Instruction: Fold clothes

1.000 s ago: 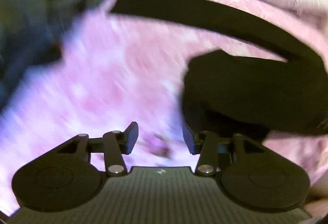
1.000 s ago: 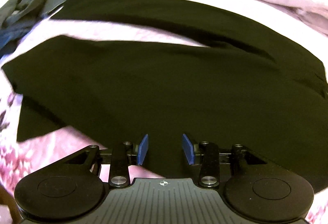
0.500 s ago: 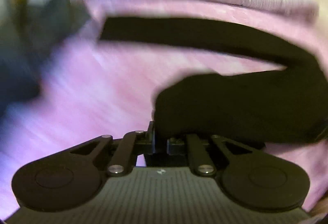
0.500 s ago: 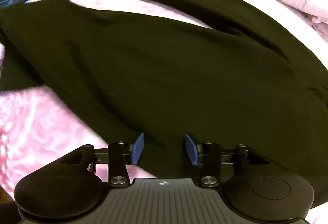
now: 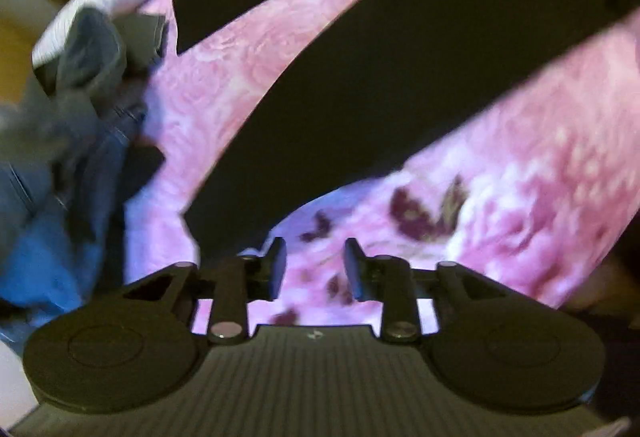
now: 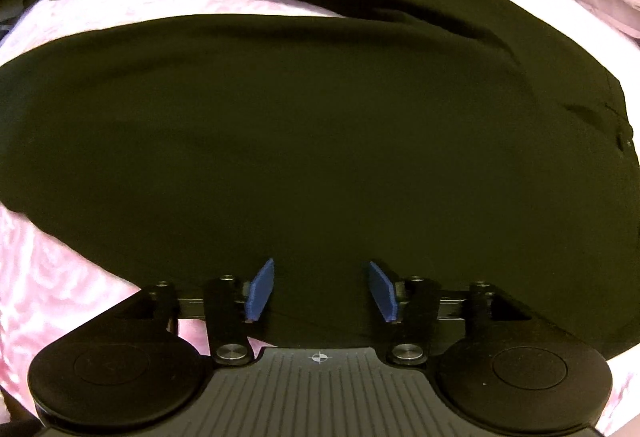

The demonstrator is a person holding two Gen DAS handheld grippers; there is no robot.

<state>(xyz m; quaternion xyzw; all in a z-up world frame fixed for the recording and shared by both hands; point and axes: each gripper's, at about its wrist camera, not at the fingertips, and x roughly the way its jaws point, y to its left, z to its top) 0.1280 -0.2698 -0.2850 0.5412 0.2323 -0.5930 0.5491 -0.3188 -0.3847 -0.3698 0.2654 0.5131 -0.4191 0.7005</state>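
black trousers [image 6: 320, 141] are spread flat on the pink floral bed [image 5: 520, 177], legs apart, ready for folding. left gripper [image 5: 314, 269] jaws opening, empty, over bedding; right gripper [image 6: 320, 291] jaws widening above the near trouser edge, nothing gripped.

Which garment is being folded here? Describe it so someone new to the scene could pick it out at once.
A pink floral bedspread covers the bed. Spread flat across its middle lie black trousers, their two legs running off to one side. The other clothes, a crumpled blue and grey heap at the bedspread's edge, are bunched and lighter; only the trousers are black and laid out.
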